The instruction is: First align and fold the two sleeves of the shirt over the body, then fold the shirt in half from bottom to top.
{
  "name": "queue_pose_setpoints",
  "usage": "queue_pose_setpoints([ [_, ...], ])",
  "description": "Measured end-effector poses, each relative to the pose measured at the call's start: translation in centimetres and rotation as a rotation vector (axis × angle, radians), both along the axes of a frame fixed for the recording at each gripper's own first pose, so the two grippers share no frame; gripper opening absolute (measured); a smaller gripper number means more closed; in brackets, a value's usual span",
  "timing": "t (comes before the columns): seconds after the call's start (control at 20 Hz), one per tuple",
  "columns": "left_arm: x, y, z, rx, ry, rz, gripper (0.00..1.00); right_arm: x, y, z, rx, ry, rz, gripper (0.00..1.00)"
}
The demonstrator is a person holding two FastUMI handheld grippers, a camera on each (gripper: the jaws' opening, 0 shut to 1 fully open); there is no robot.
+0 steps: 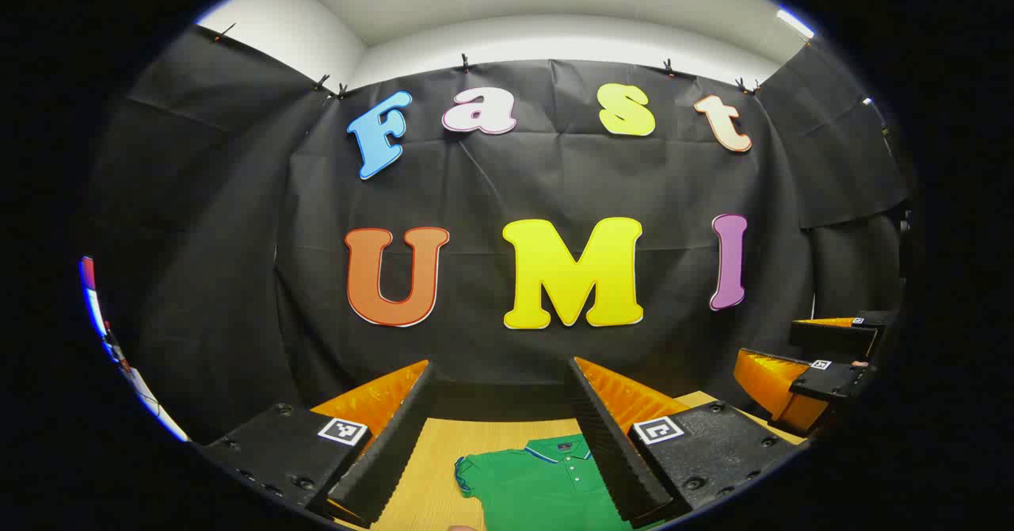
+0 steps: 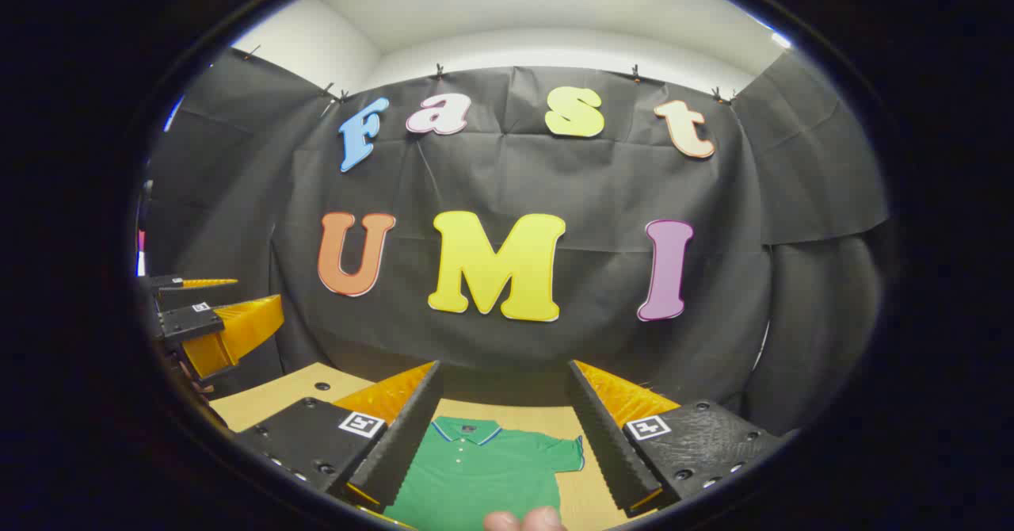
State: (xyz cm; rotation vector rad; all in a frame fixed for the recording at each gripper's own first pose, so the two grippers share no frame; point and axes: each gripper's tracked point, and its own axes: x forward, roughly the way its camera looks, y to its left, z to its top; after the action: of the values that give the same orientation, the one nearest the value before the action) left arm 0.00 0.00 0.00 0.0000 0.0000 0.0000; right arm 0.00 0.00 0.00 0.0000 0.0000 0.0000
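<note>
A green polo shirt (image 1: 539, 479) with a striped collar lies flat on the wooden table (image 1: 432, 467), collar toward the booth wall. In the left gripper view my left gripper (image 1: 501, 380) is open above it, with the shirt's left short sleeve (image 1: 469, 471) between the fingers. The right gripper view has the shirt (image 2: 475, 475) again, its other sleeve (image 2: 566, 452) spread to the side. My right gripper (image 2: 503, 376) is open over it, holding nothing. Each gripper appears at the side of the other's view: the right one (image 1: 808, 368) and the left one (image 2: 218, 313).
The black cloth wall closes the back of the table. A fingertip (image 2: 523, 520) shows at the bottom edge of the right gripper view. Bare wood table (image 2: 273, 396) with a small hole lies to the left of the shirt.
</note>
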Motion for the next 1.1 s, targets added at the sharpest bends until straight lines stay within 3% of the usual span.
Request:
queue_pose_setpoints([
  [0.5, 0.9, -0.4, -0.4, -0.008, 0.009, 0.006, 1.0, 1.2, -0.9, -0.5, 0.008, 0.018, -0.008, 0.96],
  [0.55, 1.0, -0.4, -0.4, -0.009, 0.011, 0.005, 1.0, 1.4, -1.1, -0.5, 0.009, 0.019, -0.008, 0.92],
  [1.1, 1.5, -1.0, -0.6, -0.015, 0.02, 0.018, 1.0, 2.6, -2.8, -1.5, 0.011, 0.043, -0.022, 0.95],
])
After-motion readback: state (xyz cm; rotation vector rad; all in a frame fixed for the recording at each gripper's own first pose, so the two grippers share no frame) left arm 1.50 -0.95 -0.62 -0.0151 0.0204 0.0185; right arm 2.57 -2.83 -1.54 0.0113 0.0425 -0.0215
